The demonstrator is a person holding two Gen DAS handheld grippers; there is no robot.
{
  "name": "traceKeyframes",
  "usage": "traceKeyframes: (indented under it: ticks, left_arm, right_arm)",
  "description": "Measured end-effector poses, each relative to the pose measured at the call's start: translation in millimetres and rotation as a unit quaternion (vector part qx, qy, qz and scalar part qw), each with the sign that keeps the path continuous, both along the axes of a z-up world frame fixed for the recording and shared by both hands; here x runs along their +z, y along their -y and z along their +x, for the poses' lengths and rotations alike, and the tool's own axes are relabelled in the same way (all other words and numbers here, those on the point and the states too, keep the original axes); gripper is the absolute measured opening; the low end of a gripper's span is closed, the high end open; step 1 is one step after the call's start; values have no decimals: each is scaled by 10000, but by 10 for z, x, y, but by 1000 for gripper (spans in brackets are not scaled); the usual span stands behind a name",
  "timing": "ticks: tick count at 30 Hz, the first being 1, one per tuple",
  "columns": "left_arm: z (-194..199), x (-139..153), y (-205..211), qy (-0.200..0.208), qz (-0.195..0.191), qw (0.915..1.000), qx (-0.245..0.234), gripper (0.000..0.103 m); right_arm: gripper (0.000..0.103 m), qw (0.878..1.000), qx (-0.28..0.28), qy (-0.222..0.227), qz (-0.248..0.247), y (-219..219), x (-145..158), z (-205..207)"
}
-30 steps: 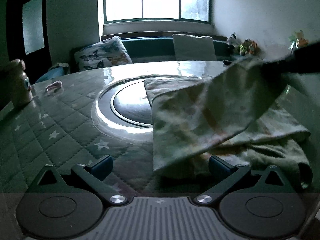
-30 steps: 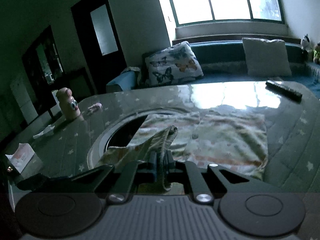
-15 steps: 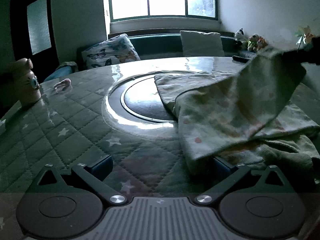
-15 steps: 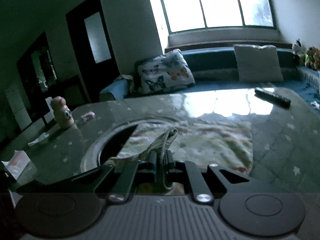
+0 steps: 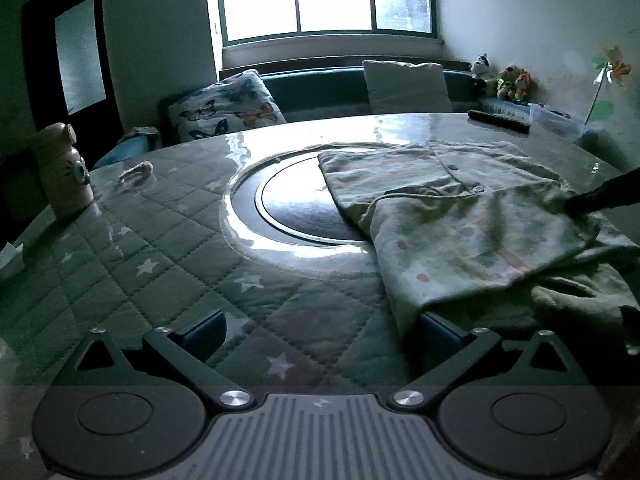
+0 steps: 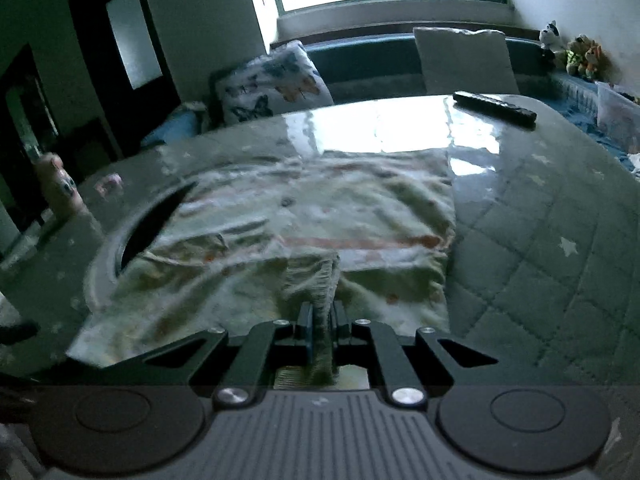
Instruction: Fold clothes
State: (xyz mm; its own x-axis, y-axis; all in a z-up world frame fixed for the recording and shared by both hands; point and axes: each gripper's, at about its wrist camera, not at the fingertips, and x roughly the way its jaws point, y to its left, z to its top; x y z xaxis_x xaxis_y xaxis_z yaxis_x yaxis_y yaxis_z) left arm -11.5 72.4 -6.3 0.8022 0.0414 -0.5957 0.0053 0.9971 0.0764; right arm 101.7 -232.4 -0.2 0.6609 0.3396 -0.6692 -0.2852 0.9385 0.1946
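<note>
Clothing is the matter here: a pale printed garment (image 5: 452,216) lies spread on the round bench (image 5: 132,240), over the right part of the dark inset disc (image 5: 296,208) at the bench's middle and on across the quilted, star-patterned cover toward the right edge. Small buttons run down its front, and a crumpled part of it bunches at the near right in the left wrist view.

The right claw (image 6: 320,320) is clenched on a ribbed edge of the garment, which stands up between its nearly closed fingers; from there the cloth slopes down and to the left over the rest of the garment. In the left wrist view that claw shows as a dark shape at the right edge, with the cloth pulled up to it.

The left claw (image 5: 324,326) is released, its blue-padded fingers spread wide and low over the bench. Its left finger (image 5: 200,328) is over bare cover; its right finger is partly hidden under the near corner of the lifted fold, and I cannot tell whether it touches the cloth.

A pink cartoon-faced bottle (image 5: 64,168) stands upright near the bench's left edge, with a small pink object (image 5: 136,172) lying just beside it. A black remote control (image 6: 494,108) lies on the far side of the bench, well apart from the garment.
</note>
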Motion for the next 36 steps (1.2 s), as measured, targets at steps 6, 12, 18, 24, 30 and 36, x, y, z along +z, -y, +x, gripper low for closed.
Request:
traceKeyframes:
  ticks: [6,12,18,24,30,36]
  left_arm:
    - [-9,226,-58,270,-109,9996,-38,98]
    - [273,365,90,447,-374,9976,-364,79]
    - [638,272,251,273,-570,9960,-640,51]
    - [873,132,309,64,-838,9924,-896,43]
    - [979,-66,329,-213,-715,9926,-955,45]
    - [982,7,202,-183,-704,9948,-719,43]
  right_arm:
    - [10,9994,-30,283,-198,47,110,-40]
    - [10,9985,361,394,-71,-95,135,82]
    - [11,9978,590,291,-68,-220,10,196]
    - [11,9985,512,137,-94,-154,-97,216]
    - [11,9985,523,104,-120,-91,-108,183]
    - [11,9988,460,158,-81,-23,-44,146]
